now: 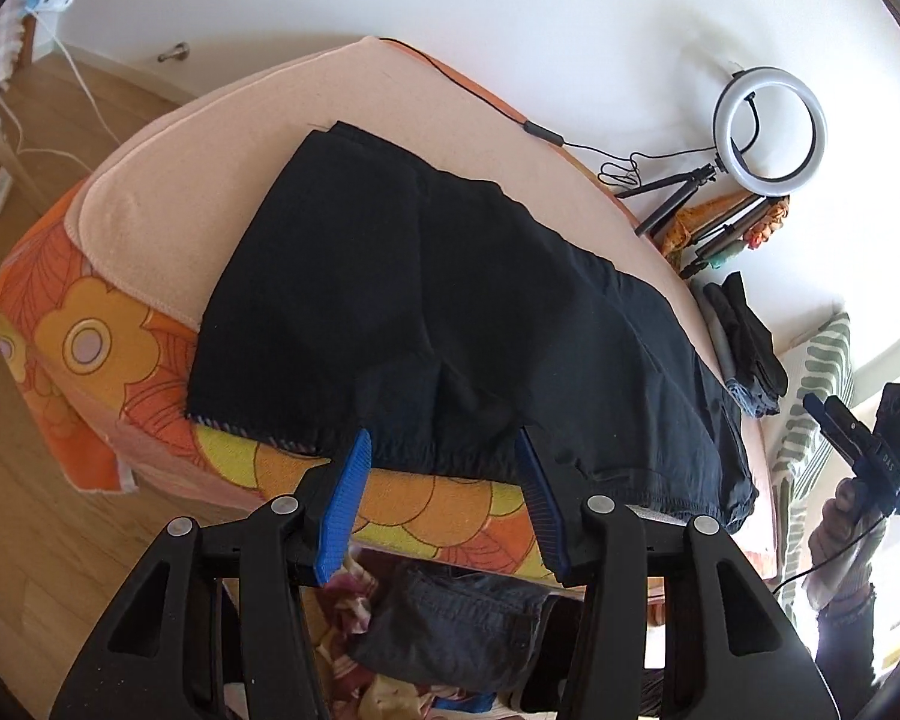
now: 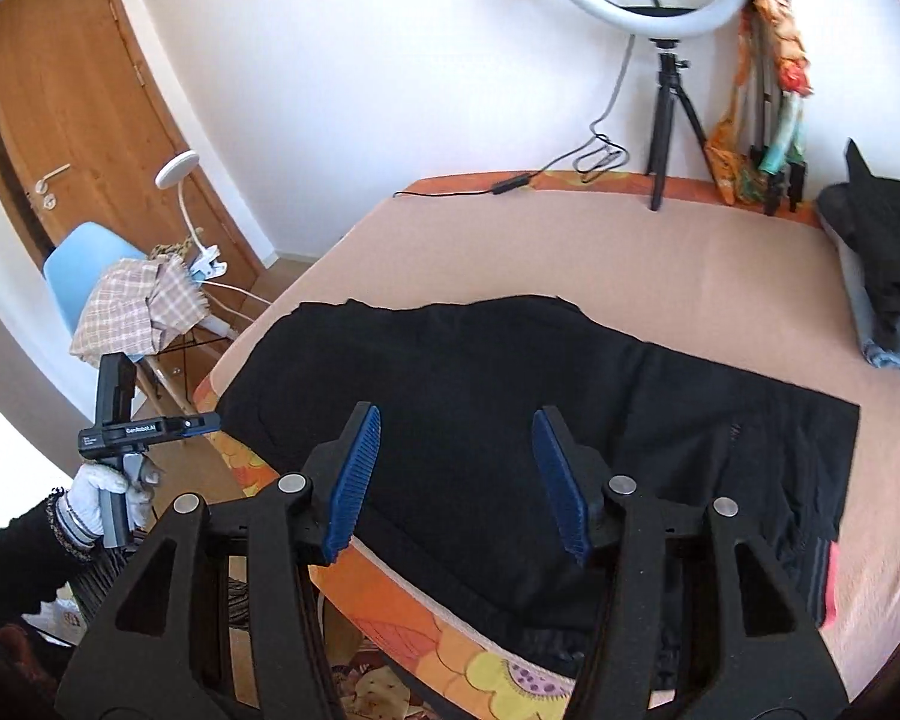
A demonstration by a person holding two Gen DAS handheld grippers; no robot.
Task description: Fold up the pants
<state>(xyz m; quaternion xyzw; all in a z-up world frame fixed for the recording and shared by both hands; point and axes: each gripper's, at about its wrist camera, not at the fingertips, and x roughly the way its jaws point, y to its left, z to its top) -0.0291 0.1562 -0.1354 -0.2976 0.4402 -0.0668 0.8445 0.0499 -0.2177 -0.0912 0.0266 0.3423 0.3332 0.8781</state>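
black pants [image 1: 450, 312] lie flat on the bed [image 1: 168, 210], near edge overhanging. soft, limp, light cloth; best pinched at hem or waistband corners. left hand-held gripper [image 1: 444, 504] and right hand-held gripper [image 2: 456, 480] both gape empty.

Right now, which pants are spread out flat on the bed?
The big black pants right in front of the claws. They lie spread across the pink blanket, while the other clothes sit folded in a pile near the wall.

My views were bright with soft daylight, blown-out glare at right edge, strong fisheye bending, dark vignetted corners, black cloth pants [image 1: 450, 312] detail lost.
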